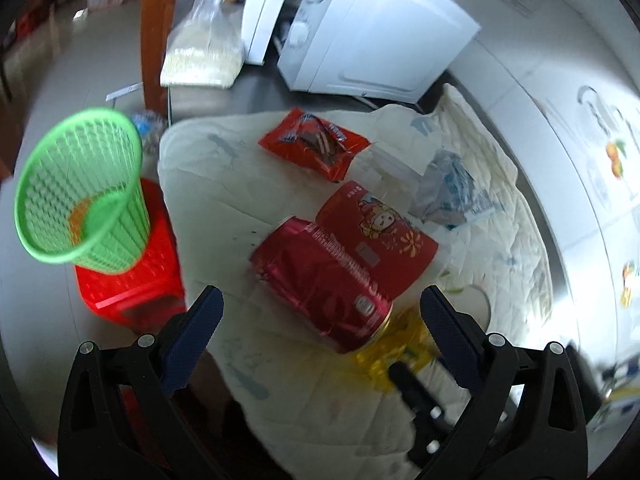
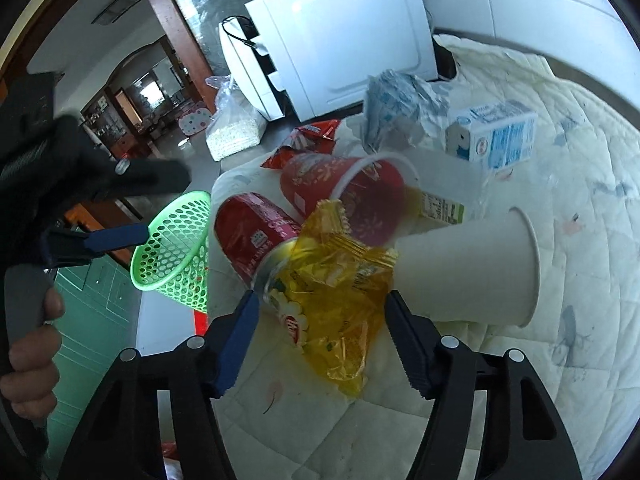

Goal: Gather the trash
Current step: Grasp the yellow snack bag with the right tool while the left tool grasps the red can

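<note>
In the left wrist view the left gripper (image 1: 322,312) hangs over the table with its jaws spread wide and nothing between them. Just ahead, in the lower middle of the frame, a crushed red can (image 1: 320,276) lies on the pale cloth (image 1: 208,200), touching a red paper cup (image 1: 380,236) on its side. A red snack bag (image 1: 314,144) lies above them and a crumpled clear wrapper (image 1: 448,188) to the right. At left, off the table edge, a green basket (image 1: 84,192) stands on a red stool (image 1: 132,284). It looks nearly empty, though blur leaves its bottom unclear.

In the right wrist view the right gripper (image 2: 322,334) is also released, its fingers flanking a yellow wrapper (image 2: 332,288) without pinching it. The wrapper leans on the can (image 2: 256,232) and red cup (image 2: 348,188). A white cup (image 2: 472,268) lies at right, a milk carton (image 2: 492,140) in the upper right, the basket (image 2: 176,244) at middle left.

Collecting seems barely begun: every piece visible remains on the table, and the yellow wrapper looks the likeliest first pick.
</note>
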Motion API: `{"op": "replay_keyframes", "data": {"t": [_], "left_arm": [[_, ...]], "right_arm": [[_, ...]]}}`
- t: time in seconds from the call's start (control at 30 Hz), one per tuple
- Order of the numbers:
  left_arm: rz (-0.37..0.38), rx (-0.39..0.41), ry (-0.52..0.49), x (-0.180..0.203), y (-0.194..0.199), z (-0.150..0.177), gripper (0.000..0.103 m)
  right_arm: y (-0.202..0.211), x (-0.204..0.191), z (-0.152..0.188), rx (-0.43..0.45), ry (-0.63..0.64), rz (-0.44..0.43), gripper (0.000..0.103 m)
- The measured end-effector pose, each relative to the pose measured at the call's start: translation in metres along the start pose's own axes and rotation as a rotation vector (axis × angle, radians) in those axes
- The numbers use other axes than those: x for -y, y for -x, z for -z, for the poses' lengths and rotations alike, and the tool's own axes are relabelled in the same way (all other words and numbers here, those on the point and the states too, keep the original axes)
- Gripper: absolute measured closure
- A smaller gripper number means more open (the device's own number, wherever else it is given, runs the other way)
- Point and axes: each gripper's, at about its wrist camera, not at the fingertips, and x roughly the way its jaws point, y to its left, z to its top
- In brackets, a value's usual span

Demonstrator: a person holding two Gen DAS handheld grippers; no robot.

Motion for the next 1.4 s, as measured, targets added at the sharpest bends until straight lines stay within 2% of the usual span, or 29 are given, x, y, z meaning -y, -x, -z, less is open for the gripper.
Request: {"op": "replay_keyframes", "data": {"t": [0.2, 0.37, 0.6, 0.7, 0.77, 0.93, 1.1, 1.4], "left_arm": [[0.043, -0.062, 0.135, 0.0, -0.025, -0.007, 0.007], [0.1, -0.122, 0.247, -0.006, -0.045, -0.004, 0.018], [0.129, -0.168, 0.359, -0.017, -0.066, 0.003, 0.019], [0.115, -0.181, 0.367, -0.019, -0.073, 0.005, 0.025], [0.109, -0.193, 0.366, -0.02, -0.077, 0.007, 0.033], [0.132, -0.191, 0.327, -0.019, -0.076, 0.01, 0.036], [0.146, -0.178, 0.283, -0.026, -0.065, 0.009, 0.038], [0.227, -0.127, 0.244, -0.05, -0.023, -0.001, 0.04]], "right_arm": [[-0.002, 0.006, 0.0, 0.009, -0.032, -0.031, 0.055], [-0.001, 0.009, -0.001, 0.016, -0.036, -0.04, 0.056], [-0.004, 0.01, -0.003, 0.015, -0.043, -0.046, 0.056], [-0.008, 0.01, -0.003, 0.011, -0.044, -0.045, 0.056], [-0.009, 0.009, -0.003, 0.012, -0.045, -0.046, 0.056], [-0.012, 0.008, -0.002, 0.016, -0.045, -0.044, 0.056], [-0.005, 0.006, -0.003, 0.03, -0.034, -0.038, 0.061], [0.019, -0.017, -0.01, 0.053, 0.024, -0.062, 0.062]]}}
